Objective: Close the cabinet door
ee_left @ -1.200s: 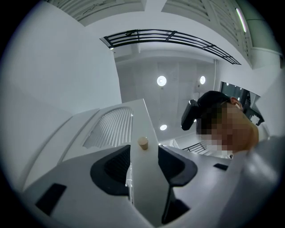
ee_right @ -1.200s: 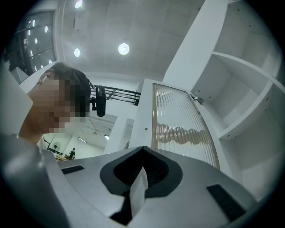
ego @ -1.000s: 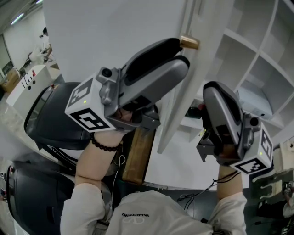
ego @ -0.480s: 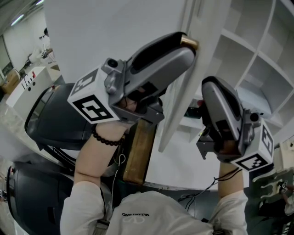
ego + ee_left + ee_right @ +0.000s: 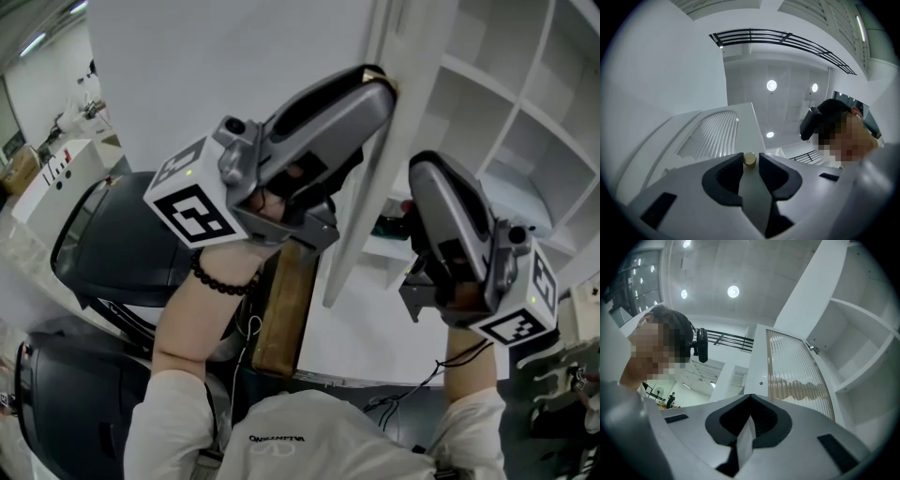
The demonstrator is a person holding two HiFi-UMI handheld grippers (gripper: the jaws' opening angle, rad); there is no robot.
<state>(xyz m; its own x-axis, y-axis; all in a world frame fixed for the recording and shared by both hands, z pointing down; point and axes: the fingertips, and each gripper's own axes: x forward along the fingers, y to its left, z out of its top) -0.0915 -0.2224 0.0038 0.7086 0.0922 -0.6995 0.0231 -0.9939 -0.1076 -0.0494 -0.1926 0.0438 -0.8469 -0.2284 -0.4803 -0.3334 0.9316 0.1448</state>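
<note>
Left hand-held gripper (image 5: 750,156) is pinching the brass knob (image 5: 749,160) of the cabinet door (image 5: 361,244), its jaws having just been closing onto it; the door is standing ajar off the shelves (image 5: 506,122); right hand-held gripper (image 5: 750,397) is hanging closed and empty; grasping step is in hand, and the next move is likely calling for a steady swing shut.

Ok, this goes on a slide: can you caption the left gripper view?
Left gripper, its jaws just closed in, pinches the brass knob on the white cabinet door.

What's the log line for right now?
left gripper: jaws just closed onto knob | right gripper: shut, empty | cabinet door: open
</note>
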